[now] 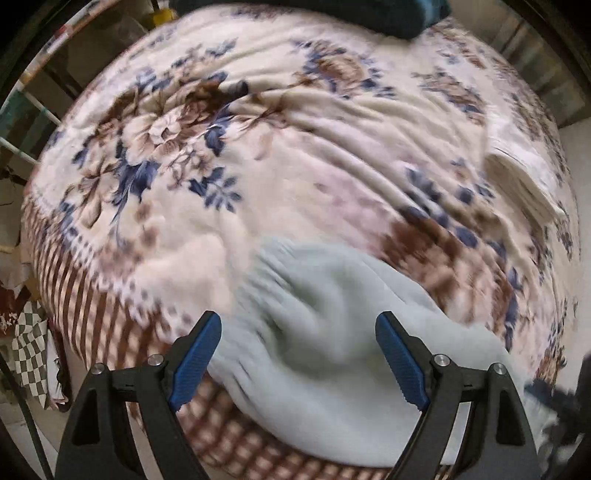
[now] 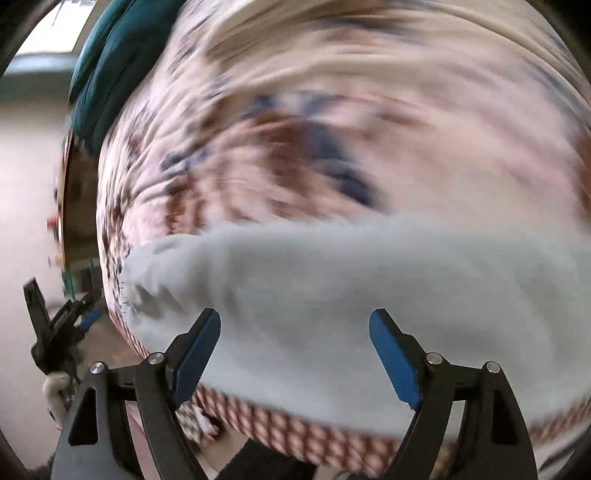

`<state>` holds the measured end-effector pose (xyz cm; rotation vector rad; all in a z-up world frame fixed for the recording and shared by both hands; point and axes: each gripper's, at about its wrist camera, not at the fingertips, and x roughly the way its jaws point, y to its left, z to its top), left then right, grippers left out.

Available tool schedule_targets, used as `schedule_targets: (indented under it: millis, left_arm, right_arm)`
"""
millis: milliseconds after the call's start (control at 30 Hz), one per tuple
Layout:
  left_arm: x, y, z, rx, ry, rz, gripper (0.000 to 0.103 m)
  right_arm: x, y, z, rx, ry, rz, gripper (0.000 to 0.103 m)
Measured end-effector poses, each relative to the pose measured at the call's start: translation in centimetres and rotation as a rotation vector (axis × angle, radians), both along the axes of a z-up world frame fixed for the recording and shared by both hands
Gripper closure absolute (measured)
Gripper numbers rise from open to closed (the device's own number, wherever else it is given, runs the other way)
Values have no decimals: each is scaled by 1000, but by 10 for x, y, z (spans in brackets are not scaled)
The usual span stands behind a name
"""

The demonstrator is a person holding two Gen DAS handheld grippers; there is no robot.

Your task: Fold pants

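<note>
The pale blue pants lay bunched on a floral blanket that covered the bed, close to the blanket's near edge where a brown-and-cream checked border ran. In the left wrist view the garment formed a rumpled mound with a deep crease at its middle, its gathered, ribbed edge turned toward the left. The left gripper hung over that mound with its 2 blue-padded fingers spread wide apart, nothing pinched between them and no pad pressing the cloth.

The right wrist view was heavily blurred. There the pants stretched as a long band across the lower half of the picture, lying over the same checked border. The right gripper also stood with its jaws well apart above the fabric, holding nothing. At the left edge of this view the left gripper showed, small and dark.

A dark teal cloth sat at the far end of the bed. A folded cream-white textile rested on the blanket toward the right side, well apart from the pants. A green-and-white checked cloth hung beside the bed at the left.
</note>
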<state>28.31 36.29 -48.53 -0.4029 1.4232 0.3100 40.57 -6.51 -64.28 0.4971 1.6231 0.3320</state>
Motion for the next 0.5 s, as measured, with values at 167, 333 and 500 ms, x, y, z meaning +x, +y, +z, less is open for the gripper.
schedule_targets:
  millis: [167,333,500]
  left_arm:
    - [27,45,-40,-129,74,-15,18]
    - [26,47,-54,-230,130,-4,19]
    - [29,-13,-21,-360,125,-74,20]
  right_arm:
    - [89,121,-54,83,147,257,18]
    - [90,161,-92,-32,313,429,31]
    - [56,156,-64,12,317,433,33]
